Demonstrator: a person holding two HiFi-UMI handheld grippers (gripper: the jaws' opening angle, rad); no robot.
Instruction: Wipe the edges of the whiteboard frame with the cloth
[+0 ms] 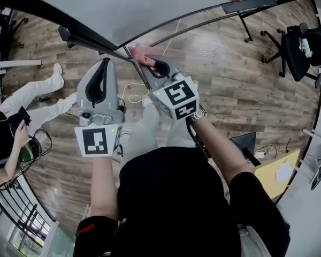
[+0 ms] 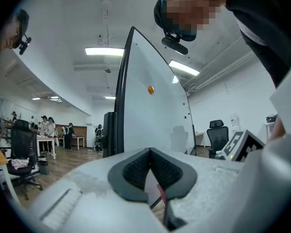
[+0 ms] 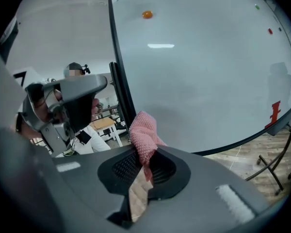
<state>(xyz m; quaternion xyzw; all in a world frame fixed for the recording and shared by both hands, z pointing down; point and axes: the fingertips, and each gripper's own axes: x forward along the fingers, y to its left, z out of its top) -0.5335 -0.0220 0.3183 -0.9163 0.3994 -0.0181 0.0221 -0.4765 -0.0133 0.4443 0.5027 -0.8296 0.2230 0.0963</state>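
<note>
Where the wood-plank floor (image 1: 214, 52) spreads under the person, the whiteboard (image 3: 199, 72) stands upright on a dark metal stand (image 1: 246, 25), its white face bare apart from a few small marks. The room is an open office with strip lights (image 2: 104, 51) on a white ceiling.

The right claw (image 3: 146, 154) is clamped on a pink knitted cloth (image 3: 144, 135), which sticks out beyond its tips. In the head view the cloth (image 1: 140, 53) lies right at the dark frame (image 1: 91, 39), near the board's corner. The left claw (image 2: 149, 150) has its pads brought together at the tips with nothing between them. It points at the frame's edge (image 2: 122, 91), just beside the right claw (image 1: 152, 64).

A white cable (image 1: 131, 95) loops on the floor under the board. A black office chair (image 1: 297, 47) stands well off to the right, and a laptop (image 1: 243, 143) sits by a yellow worktop (image 1: 278, 173). A seated person in white trousers (image 1: 32, 98) is at the left, and more people (image 2: 46, 127) stand around a table far down the room.

On the board are an orange magnet (image 3: 147, 14), a green dot (image 3: 256, 6), a red dot (image 3: 269, 31) and a red mark (image 3: 275, 114) too small to read. Each claw's cube shows a black-and-white square pattern (image 1: 98, 141).
</note>
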